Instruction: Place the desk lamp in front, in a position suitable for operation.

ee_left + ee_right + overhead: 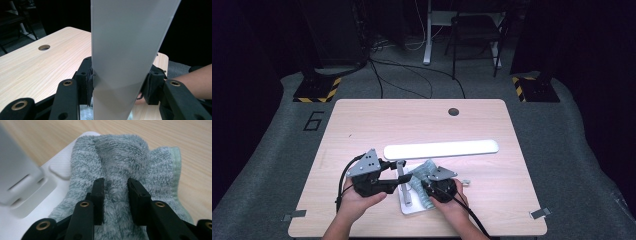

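The cloth (120, 170), a pale green fleecy towel, is bunched into a ridge between the right gripper's (115, 195) jaws, which are pressed into the pile from both sides and pinch that fold; they have just been closing on it. The ridge runs straight away from the jaws along their own line, so the gripper already sits over the cloth's long fold and needs no turn to drag it.

Taking the lamp base (37, 205) as the landmark: the cloth lies partly on the white base, draped over its right-hand portion, with its hemmed edge (177, 167) hanging off onto the wooden table (362, 125) beyond the base. In the high view the cloth (424, 172) sits just right of the lamp's upright post (402, 180), and the right gripper (439, 187) is on it at the base's near right side.

The left gripper (117, 85) has its jaws clamped on the lamp's flat white stem (125, 50), pads touching both edges. Seen from above, the left gripper (372, 177) is just left of the post, above the base, steadying the lamp under its long glowing head (442, 148).

My judgement: the right hand is the working hand for a wipe across the base, moving toward the post, while the left holds the lamp fixed.
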Available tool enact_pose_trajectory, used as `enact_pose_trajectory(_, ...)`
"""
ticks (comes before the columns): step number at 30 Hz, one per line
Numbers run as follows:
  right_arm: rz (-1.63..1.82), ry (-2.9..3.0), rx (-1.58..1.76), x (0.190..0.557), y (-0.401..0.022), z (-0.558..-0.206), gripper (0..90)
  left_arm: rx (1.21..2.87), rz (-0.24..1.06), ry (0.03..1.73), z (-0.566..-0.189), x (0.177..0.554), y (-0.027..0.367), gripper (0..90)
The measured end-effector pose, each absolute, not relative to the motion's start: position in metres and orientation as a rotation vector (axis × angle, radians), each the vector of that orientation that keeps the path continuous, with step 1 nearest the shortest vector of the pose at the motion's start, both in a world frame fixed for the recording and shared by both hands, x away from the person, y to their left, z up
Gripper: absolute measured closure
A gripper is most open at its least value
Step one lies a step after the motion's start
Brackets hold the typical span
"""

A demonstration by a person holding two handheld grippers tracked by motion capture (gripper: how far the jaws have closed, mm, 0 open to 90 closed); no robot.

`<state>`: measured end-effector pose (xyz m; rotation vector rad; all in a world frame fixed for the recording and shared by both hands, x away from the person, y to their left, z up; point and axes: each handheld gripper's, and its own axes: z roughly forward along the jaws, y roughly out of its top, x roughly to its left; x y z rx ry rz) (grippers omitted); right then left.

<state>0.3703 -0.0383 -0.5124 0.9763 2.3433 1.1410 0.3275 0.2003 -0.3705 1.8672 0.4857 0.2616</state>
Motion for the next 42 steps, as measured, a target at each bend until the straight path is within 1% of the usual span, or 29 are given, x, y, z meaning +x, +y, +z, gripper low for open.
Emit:
enact_pose_trajectory(11, 1.102, 2.315, 1.099, 0.419, -0.031, -0.509, 68.6, 1.859, 0.265, 0.484, -0.371, 0.327, 0.2, 52.3)
enact_pose_trajectory(18, 1.091, 2.286, 1.121, 0.433, -0.028, -0.51, 68.5, 1.855, 0.274, 0.485, -0.372, 0.327, 0.2, 52.3)
enact_pose_trajectory(23, 1.049, 2.263, 1.019, 0.416, -0.025, -0.511, 69.1, 1.863, 0.276, 0.486, -0.371, 0.327, 0.199, 52.5)
enact_pose_trajectory(27, 1.057, 2.283, 0.954, 0.398, -0.03, -0.512, 69.5, 1.863, 0.289, 0.49, -0.371, 0.326, 0.199, 52.6)
enact_pose_trajectory(34, 1.098, 2.339, 0.935, 0.366, -0.044, -0.512, 69.7, 1.862, 0.293, 0.493, -0.371, 0.326, 0.199, 52.6)
enact_pose_trajectory(42, 1.12, 2.388, 0.905, 0.34, -0.057, -0.511, 69.7, 1.861, 0.293, 0.492, -0.372, 0.325, 0.199, 52.7)
